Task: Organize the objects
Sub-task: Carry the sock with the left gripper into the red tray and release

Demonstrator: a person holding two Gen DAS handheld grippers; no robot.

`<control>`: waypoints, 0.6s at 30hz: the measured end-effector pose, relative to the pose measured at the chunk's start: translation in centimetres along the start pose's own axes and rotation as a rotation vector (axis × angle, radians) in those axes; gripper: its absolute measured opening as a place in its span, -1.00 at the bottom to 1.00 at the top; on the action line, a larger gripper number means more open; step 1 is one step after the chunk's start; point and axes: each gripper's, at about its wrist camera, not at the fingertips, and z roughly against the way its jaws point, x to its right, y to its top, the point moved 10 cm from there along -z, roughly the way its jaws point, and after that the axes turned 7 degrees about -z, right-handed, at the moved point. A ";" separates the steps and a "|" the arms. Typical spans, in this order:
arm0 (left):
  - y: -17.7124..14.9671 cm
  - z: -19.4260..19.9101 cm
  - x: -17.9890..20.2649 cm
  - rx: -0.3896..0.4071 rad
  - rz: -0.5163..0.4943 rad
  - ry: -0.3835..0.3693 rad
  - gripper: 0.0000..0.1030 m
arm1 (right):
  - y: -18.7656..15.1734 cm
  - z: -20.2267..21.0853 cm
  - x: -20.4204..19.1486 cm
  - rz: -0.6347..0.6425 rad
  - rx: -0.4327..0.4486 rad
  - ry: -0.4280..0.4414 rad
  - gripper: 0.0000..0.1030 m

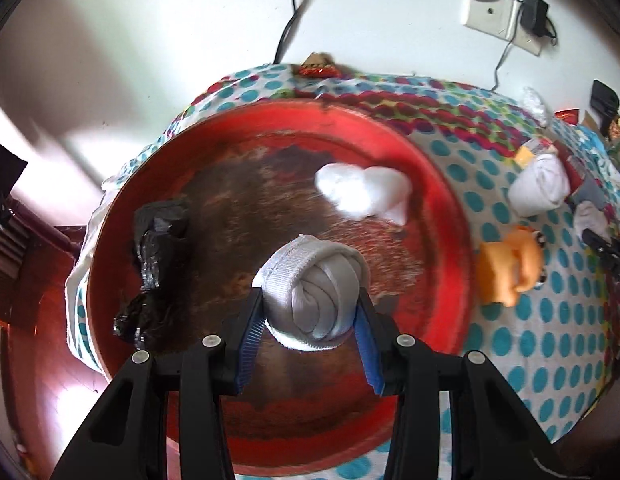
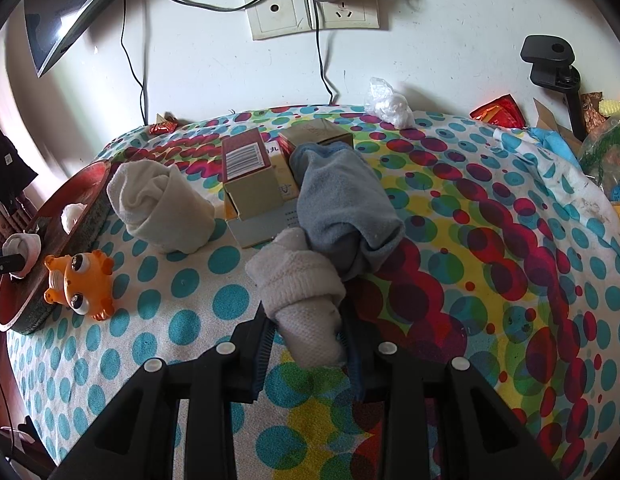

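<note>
Clamped between the blue pads of the left gripper (image 1: 312, 314), a grey sock roll (image 1: 314, 292) is held over the red tray (image 1: 442, 184). On the tray a white wad (image 1: 364, 192) and a black bag (image 1: 157, 256) are already seen, so sorting is judged to be partly done, with the grey roll about to be added. The right gripper (image 2: 305, 340) is closed on a white sock (image 2: 301, 292), which is still lying on the dotted cloth (image 2: 189, 280) and touching a blue sock (image 2: 342, 208).

Left on the cloth are a cream sock roll (image 2: 157, 208), an orange fish toy (image 2: 79, 280) just beside the tray, some boxes (image 2: 249, 176) and a plastic wad (image 2: 388, 106), so much is judged to remain.

The tray's inside is shown only by the left view. The boxes, the blue sock and the right-hand grip are shown clearly only by the right view, where the tray is seen edge-on at the far left.
</note>
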 end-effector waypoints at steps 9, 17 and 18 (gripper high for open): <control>-1.9 -2.1 -5.5 -0.050 0.104 0.034 -0.21 | 0.0 0.0 0.0 0.005 -0.001 -0.007 -0.39; -3.0 -2.9 -8.2 -0.073 0.128 0.092 -0.21 | 0.1 0.0 -0.2 0.016 -0.001 -0.020 -0.38; -3.1 -3.0 -8.4 -0.075 0.128 0.092 -0.21 | 0.1 0.0 -0.2 0.017 -0.001 -0.021 -0.38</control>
